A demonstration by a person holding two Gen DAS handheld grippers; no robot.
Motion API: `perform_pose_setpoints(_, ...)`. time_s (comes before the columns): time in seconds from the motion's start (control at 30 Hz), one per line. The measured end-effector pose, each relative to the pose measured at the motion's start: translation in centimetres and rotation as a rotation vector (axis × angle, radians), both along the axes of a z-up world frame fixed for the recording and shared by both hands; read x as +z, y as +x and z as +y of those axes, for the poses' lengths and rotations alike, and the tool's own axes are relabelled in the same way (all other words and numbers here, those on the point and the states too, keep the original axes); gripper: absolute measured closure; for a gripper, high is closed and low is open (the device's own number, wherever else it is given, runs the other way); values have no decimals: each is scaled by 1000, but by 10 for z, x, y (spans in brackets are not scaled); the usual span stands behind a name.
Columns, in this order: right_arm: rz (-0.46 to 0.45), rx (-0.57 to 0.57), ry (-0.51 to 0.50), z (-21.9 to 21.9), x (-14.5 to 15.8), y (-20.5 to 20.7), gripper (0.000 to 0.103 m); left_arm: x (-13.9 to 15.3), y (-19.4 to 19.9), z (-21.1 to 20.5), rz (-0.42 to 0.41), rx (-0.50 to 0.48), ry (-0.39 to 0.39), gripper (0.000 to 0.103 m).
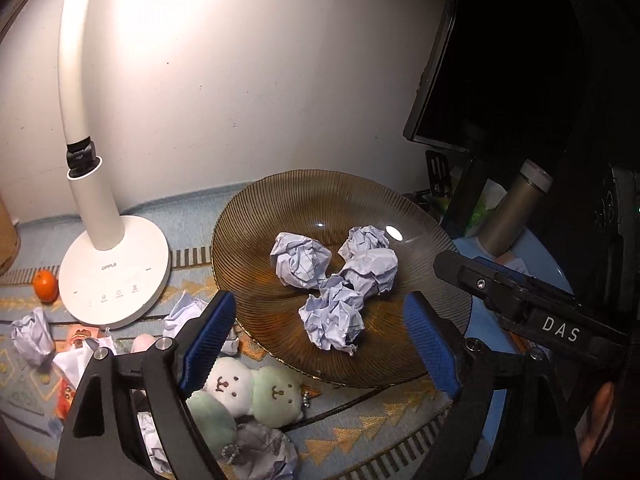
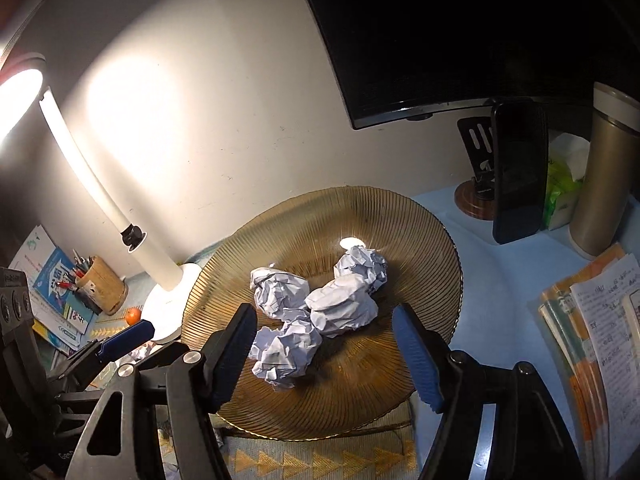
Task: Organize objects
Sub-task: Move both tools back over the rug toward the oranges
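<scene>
An amber ribbed glass plate lies on the patterned mat and holds several crumpled paper balls. My left gripper is open and empty, hovering over the plate's near edge with the nearest ball between its blue pads. My right gripper is open and empty, also above the plate's near side. More crumpled paper balls lie on the mat at the left and at the bottom. The right gripper body shows in the left wrist view.
A white desk lamp stands left of the plate, a tangerine beside it. Plush toys lie near the plate's front. A monitor, phone on stand, thermos, books and pen holder surround.
</scene>
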State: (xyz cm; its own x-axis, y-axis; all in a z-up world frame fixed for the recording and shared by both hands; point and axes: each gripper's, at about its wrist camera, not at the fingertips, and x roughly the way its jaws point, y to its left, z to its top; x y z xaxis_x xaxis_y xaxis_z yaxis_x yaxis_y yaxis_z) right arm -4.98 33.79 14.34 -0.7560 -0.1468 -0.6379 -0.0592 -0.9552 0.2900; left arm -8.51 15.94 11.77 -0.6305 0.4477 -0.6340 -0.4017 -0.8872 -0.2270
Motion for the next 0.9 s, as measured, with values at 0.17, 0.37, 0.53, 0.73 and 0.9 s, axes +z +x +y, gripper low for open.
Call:
perform_pose_setpoints(0.17,34,45,17,-30,21,11,34,29,22,-37,60,40,38,18)
perform_pose_setpoints(0.37,97,124,25,-81,53,26,34,62,55,-102,155,140,37,18)
perform_pose_setpoints(0.53,119,191,29,-133,65,36,34,72,78,-164,187,261,25,18)
perform_pose_setpoints(0.73,105,289,44,-197,55,46,34,59,94,-239,161,381,62,18)
perform_pose_setpoints(0.9,84,349,99,-248,24,52,34,13,96,-287,105,493,20,18)
